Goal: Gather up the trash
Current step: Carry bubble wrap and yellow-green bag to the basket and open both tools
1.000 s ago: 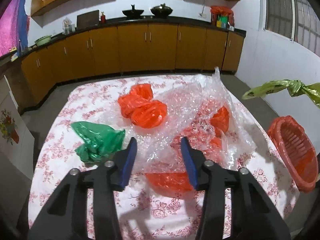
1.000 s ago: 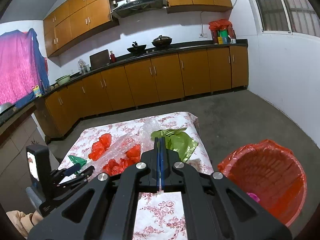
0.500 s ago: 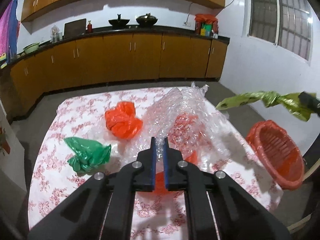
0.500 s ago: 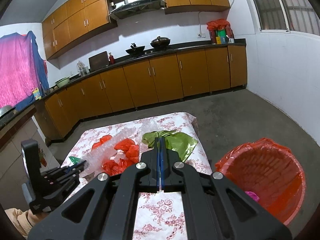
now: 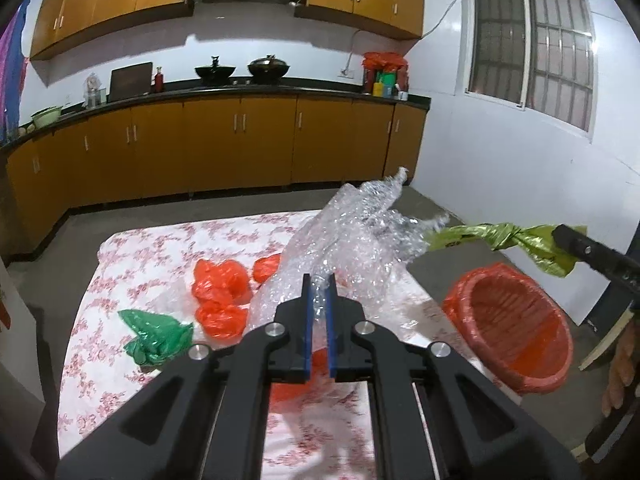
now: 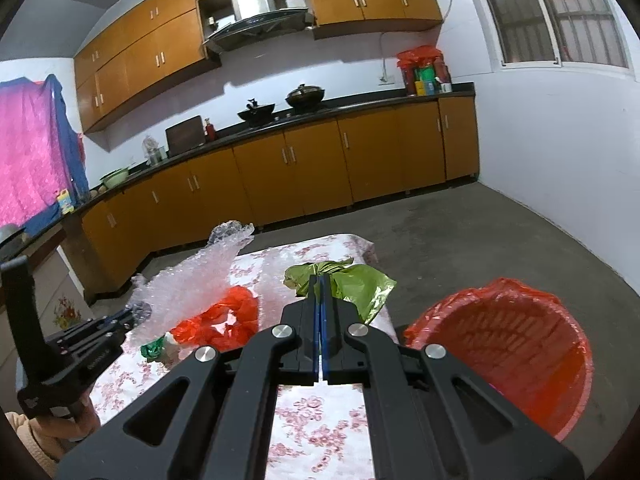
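Left wrist view: left tongs (image 5: pixel 319 280) clamped on clear bubble wrap (image 5: pixel 360 232), lifted off the flowered surface (image 5: pixel 120 264). Right tongs (image 6: pixel 322 280) pinched together on a light green bag (image 6: pixel 360 280), held up beside the red basket (image 6: pixel 500 360). Step in hand: carrying both pieces to the basket, right of both tongs. Next move probably calls for swinging over the rim, then opening. Left behind on the surface: orange bags (image 5: pixel 220 280), dark green bag (image 5: pixel 156 332). Differs from a second ago: left tongs then apart around the flat wrap, now closed and raised.
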A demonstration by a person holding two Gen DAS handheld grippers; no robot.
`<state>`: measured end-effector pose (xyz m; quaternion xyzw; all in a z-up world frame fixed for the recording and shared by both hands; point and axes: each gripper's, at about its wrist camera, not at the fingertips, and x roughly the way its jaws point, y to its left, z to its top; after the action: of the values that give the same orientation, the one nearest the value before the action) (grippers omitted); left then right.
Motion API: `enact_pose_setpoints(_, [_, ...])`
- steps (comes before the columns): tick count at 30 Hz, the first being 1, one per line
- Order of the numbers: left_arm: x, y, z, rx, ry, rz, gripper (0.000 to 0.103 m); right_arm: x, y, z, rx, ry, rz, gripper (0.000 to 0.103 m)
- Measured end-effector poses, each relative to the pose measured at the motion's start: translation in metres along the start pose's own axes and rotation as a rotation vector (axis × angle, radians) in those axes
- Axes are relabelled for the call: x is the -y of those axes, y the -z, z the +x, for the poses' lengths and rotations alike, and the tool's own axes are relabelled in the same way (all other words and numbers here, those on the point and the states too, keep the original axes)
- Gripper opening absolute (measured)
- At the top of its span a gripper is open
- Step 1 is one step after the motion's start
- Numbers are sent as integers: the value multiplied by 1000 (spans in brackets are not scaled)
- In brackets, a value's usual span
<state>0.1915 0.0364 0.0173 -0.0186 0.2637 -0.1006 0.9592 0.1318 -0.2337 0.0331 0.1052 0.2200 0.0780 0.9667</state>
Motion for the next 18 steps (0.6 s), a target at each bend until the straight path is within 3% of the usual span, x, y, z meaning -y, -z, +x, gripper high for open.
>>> enact_pose_setpoints(18, [111, -4, 4, 2, 200, 113, 7, 86, 8, -43, 55, 213, 94, 1])
